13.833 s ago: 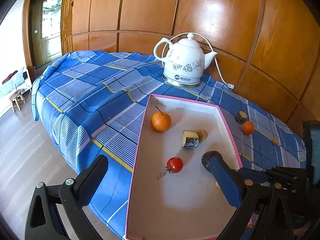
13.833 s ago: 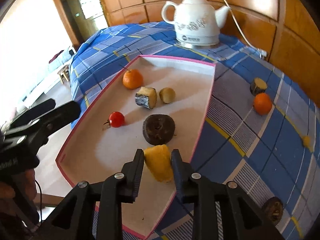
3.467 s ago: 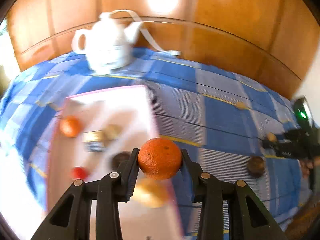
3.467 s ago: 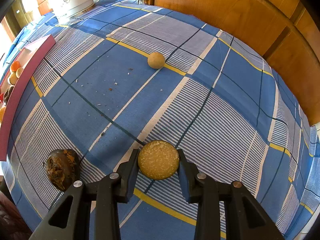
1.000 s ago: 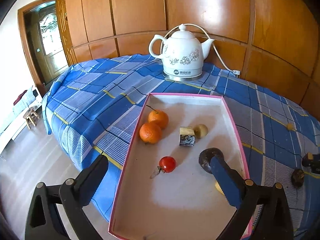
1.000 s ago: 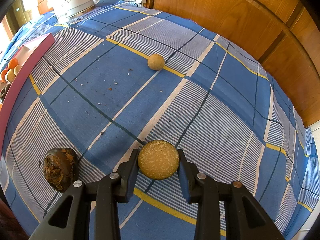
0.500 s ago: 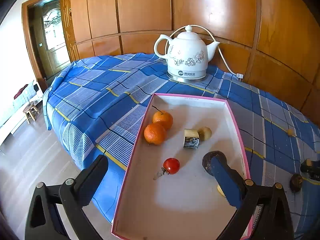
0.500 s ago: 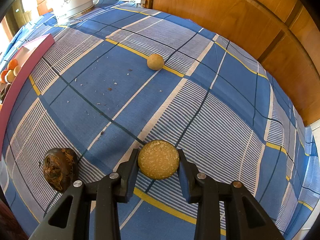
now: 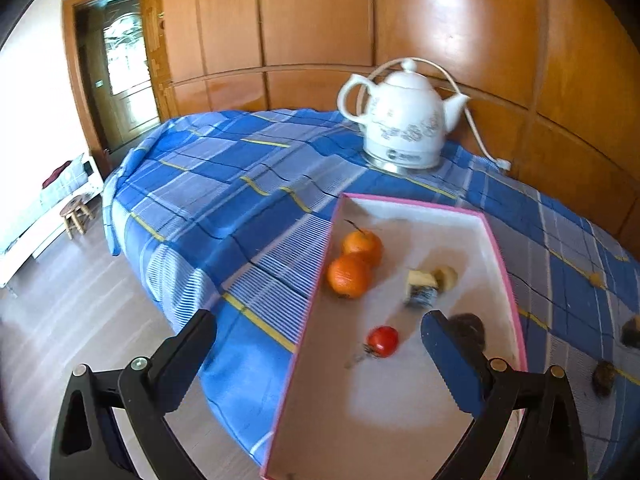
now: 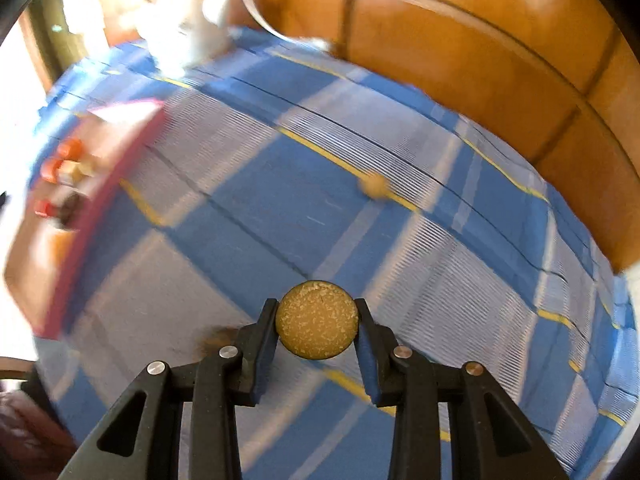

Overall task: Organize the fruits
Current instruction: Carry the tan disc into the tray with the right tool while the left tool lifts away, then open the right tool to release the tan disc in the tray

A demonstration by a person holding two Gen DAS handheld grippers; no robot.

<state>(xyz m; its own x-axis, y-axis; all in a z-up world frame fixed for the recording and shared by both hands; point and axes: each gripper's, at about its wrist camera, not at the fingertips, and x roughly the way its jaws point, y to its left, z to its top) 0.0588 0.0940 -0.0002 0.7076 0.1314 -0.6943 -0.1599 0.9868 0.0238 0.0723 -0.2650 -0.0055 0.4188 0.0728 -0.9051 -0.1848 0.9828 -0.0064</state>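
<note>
The right claw (image 10: 317,330), clamped on the round fruit (image 10: 316,320), has lifted it off the surface, likely toward the tray (image 9: 496,240). The left claw (image 9: 316,340) hangs open, empty.

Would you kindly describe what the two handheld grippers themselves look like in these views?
Both are matte black plastic. The left gripper and right gripper each have two angular arms with triangular cut-outs, fastened by round silver bolts. The fingers are flat paddles faced with dark blue pads. No cables, markings or sleeves are visible.
</note>
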